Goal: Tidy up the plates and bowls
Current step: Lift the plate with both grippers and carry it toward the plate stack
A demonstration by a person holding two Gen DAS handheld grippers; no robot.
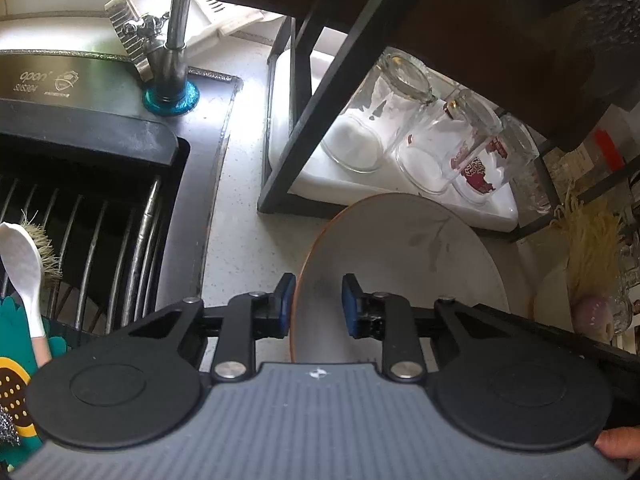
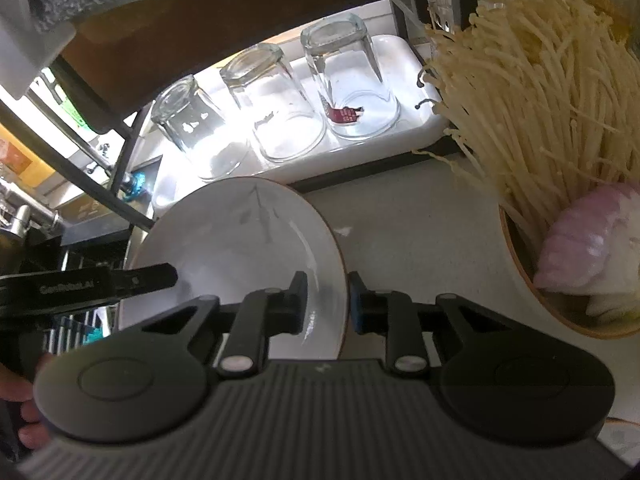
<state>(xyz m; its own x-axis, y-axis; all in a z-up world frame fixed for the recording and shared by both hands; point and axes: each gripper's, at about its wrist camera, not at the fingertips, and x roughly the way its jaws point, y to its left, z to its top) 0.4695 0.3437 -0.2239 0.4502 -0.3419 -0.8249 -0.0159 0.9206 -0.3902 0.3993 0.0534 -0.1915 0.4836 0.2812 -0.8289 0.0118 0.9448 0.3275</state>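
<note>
Far left in the left wrist view there's the sink [image 1: 100,216] with a wire rack in it, a white spoon [image 1: 22,264] and a bristle brush [image 1: 42,248] sitting on the rack, and the faucet [image 1: 176,40] just behind. Next over, the speckled counter [image 1: 240,200], then the white plate [image 1: 400,248] with the brown rim and a faint leaf print, sitting on the counter right in front of the black shelf frame [image 1: 320,92].

The left gripper [image 1: 319,300] has its blue pads straddling the plate's left rim, one outside and one inside; they look clamped on the edge, though the inner pad's contact is hard to call. Behind the plate, three upturned glasses [image 1: 404,116] stand on a white tray [image 1: 496,208].

In the right wrist view the right gripper [image 2: 328,300] is pinched on the plate's [image 2: 240,240] right rim. Further right, a tan bowl [image 2: 532,280] well apart from the plate holds enoki mushrooms [image 2: 540,92] and something pale purple [image 2: 588,248].
</note>
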